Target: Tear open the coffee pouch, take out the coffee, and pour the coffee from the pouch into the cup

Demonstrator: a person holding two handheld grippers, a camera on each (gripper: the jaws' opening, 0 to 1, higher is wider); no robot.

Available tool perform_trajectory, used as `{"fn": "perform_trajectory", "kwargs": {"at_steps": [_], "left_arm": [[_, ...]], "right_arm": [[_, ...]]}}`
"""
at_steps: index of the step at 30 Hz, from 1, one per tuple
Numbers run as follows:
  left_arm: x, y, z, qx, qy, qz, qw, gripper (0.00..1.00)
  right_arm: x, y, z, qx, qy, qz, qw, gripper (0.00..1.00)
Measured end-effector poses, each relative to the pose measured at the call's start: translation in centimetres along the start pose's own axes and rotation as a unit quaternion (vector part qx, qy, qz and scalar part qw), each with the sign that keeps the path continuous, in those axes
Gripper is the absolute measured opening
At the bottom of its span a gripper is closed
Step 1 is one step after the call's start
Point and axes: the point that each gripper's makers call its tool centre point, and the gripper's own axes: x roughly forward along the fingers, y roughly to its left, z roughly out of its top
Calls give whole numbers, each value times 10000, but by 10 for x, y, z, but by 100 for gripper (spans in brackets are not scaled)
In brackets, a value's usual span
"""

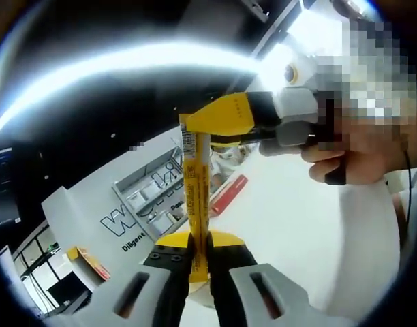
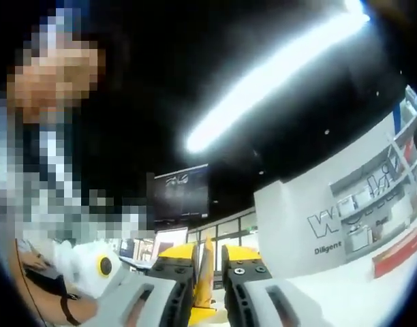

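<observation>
Two grippers clamped one yellow coffee pouch (image 1: 196, 197), held upright in the air: the left gripper (image 1: 198, 262) shut on its lower end, the right gripper (image 1: 225, 119) pinching its top edge. The slim stick looked light and pliable, likely best torn close to the upper seal. Behind it stood a white lettered wall (image 1: 93, 211) with shelves (image 1: 154, 194). No cup appeared nearby.

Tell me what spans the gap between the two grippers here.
Left gripper view: the yellow coffee stick pouch bridges it, left gripper clamping its bottom, right gripper its top.
</observation>
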Motion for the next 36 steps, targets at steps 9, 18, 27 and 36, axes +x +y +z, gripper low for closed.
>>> {"fn": "perform_trajectory", "kwargs": {"at_steps": [9,18,27,36], "left_arm": [[0,1,-1,14,19,-14,10000,11],[-1,0,-2,42,62,-23,10000,11],[-1,0,-2,60,65,-39,10000,11],[1,2,-5,36,51,-13,10000,11]], "right_arm": [[-1,2,2,-147,-53,10,9999,5],[-1,4,0,-111,58,35,9999,1],[-2,3,0,57,59,49,10000,1],[-2,1,0,-1,28,-14,10000,3]]}}
